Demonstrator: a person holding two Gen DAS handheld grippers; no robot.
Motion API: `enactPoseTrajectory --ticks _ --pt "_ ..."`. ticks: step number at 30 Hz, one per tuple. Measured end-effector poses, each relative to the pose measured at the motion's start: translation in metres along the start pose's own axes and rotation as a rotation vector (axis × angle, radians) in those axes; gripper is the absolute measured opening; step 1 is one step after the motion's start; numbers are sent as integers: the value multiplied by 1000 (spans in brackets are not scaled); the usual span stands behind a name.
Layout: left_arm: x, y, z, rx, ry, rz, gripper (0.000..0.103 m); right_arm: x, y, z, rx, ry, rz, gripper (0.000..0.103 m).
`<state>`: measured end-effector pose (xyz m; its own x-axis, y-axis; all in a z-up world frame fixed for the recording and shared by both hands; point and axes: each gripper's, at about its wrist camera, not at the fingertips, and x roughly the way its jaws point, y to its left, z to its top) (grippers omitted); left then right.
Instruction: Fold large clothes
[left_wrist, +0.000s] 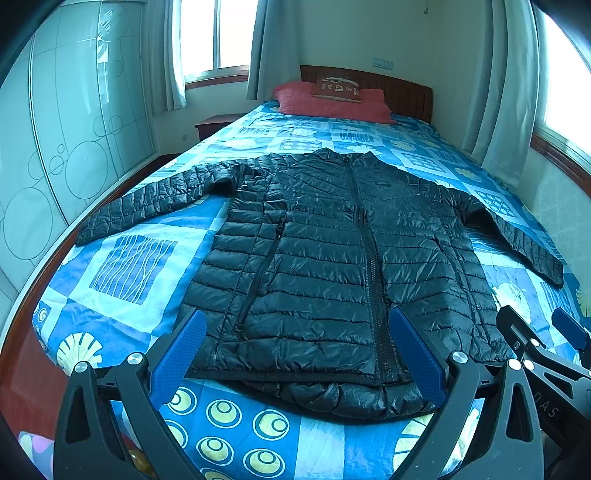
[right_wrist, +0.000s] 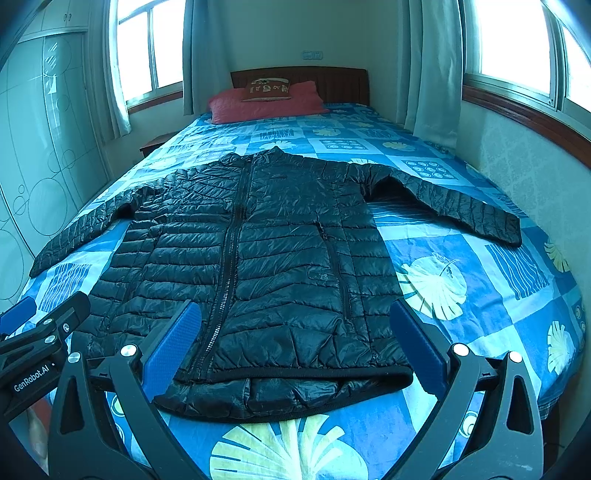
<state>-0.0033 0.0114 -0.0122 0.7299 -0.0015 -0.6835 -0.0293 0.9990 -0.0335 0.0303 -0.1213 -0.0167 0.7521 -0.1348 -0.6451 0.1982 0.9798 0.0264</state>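
Note:
A black quilted puffer jacket (left_wrist: 325, 251) (right_wrist: 258, 251) lies flat and zipped on the bed, front up, collar toward the headboard, both sleeves spread out to the sides. My left gripper (left_wrist: 295, 325) hovers open above the hem on the jacket's left half, nothing between its blue pads (left_wrist: 181, 354). My right gripper (right_wrist: 295, 317) is open too, held over the hem on the right half, with its blue pads (right_wrist: 417, 343) apart. Each gripper shows at the edge of the other's view: the right gripper (left_wrist: 535, 339), the left gripper (right_wrist: 40, 325).
The bed carries a blue patterned cover (left_wrist: 129, 273) (right_wrist: 461, 266), a red pillow (left_wrist: 328, 101) and a small brown cushion (right_wrist: 267, 88) by the wooden headboard (right_wrist: 332, 83). A glass wardrobe (left_wrist: 62, 129) stands left, a nightstand (left_wrist: 214, 123) beyond it, curtained windows (right_wrist: 517, 40) right.

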Motion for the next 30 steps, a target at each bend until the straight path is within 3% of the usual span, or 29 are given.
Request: enactPoseTrajectory --ticks 30 --pt "3 0 -4 1 14 -2 98 1 5 -6 -4 15 10 101"
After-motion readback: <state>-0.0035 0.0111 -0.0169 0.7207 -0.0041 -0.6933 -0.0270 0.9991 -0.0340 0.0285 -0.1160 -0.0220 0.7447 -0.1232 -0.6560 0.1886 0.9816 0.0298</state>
